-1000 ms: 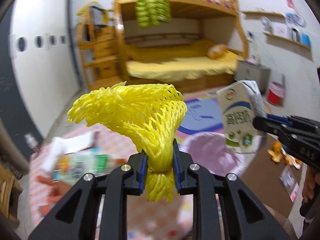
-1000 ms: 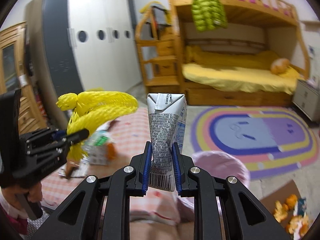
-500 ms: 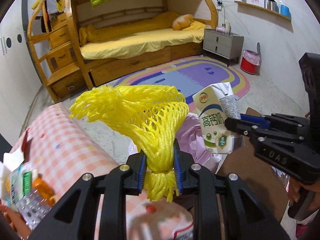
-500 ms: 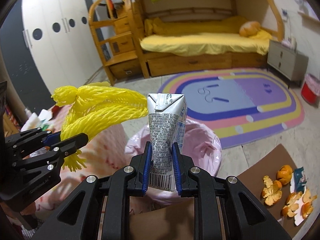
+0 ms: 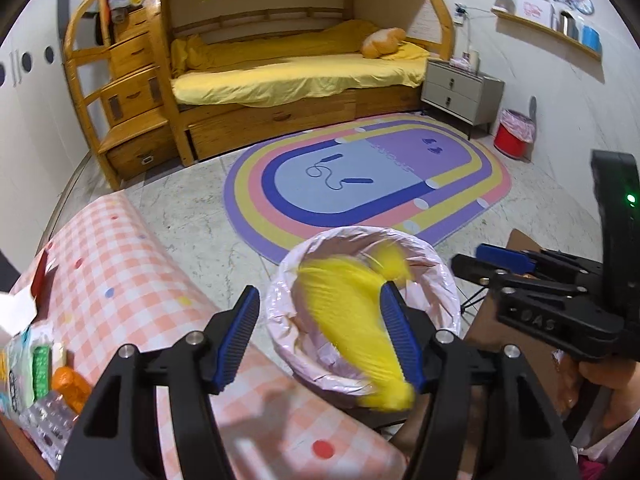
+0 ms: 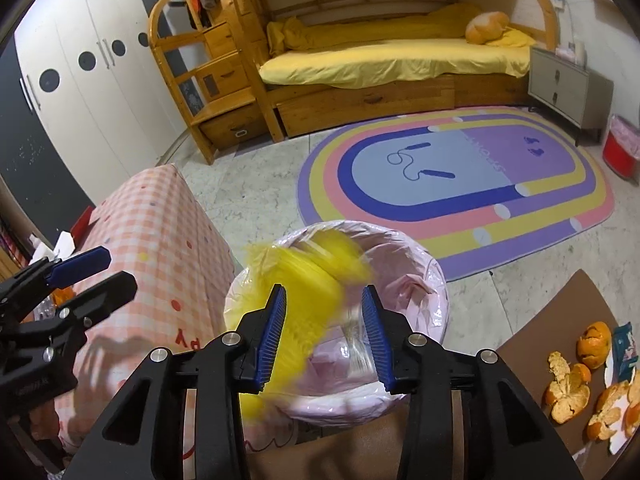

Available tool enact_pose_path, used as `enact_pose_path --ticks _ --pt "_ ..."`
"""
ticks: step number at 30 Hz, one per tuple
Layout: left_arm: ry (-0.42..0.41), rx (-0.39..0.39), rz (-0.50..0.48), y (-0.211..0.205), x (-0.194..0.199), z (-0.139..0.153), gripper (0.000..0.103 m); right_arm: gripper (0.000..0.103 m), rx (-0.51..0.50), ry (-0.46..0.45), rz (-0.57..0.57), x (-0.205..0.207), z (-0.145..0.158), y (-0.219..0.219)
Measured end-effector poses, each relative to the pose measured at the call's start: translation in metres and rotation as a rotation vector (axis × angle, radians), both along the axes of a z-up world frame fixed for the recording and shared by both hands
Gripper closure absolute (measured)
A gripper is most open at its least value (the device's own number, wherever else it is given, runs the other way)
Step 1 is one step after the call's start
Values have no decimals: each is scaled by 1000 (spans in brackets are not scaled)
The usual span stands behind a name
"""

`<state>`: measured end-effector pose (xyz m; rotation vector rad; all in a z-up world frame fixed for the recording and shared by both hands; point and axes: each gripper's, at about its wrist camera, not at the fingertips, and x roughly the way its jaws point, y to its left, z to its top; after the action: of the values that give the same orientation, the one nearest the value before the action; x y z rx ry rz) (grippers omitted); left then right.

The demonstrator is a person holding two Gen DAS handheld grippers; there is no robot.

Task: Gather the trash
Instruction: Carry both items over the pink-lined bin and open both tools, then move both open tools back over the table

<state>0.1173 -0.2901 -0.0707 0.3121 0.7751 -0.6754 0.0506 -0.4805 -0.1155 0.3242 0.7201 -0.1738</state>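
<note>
My left gripper (image 5: pixel 320 332) is open above the bin lined with a pink bag (image 5: pixel 440 264). The yellow foam net (image 5: pixel 352 320) is loose between the jaws, blurred, dropping over the bin. My right gripper (image 6: pixel 324 332) is open too, over the same bin (image 6: pixel 428 280). The net (image 6: pixel 308 288) shows blurred here as well, and the milk carton (image 6: pixel 354 340) is a faint blur falling inside the bin. The right gripper also shows at the right of the left wrist view (image 5: pixel 500 264).
A surface with a pink checked cloth (image 5: pixel 120 264) lies left of the bin, with wrappers and a bottle (image 5: pixel 36 376) at its left end. Orange peels (image 6: pixel 580 376) lie on brown cardboard to the right. A rainbow rug (image 6: pixel 460 184) and a bunk bed are beyond.
Both grippers opened above the bin. The yellow net and the milk carton left the jaws and are falling into the bin. Both views tilted further down toward the bin.
</note>
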Motion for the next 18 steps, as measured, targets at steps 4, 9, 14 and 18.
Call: enact_pose_path --ticks 4,9,14,18 --pt "-11 -15 52 24 -5 12 42 62 -13 -35 18 -14 23 13" --pt "-27 -30 116 63 -20 26 42 62 -41 -91 74 -33 53 42" --pt "-34 -31 186 104 -39 36 42 62 -52 -125 165 -42 75 84" --pt "-38 -35 257 139 -51 44 42 62 -68 -128 251 -42 85 120"
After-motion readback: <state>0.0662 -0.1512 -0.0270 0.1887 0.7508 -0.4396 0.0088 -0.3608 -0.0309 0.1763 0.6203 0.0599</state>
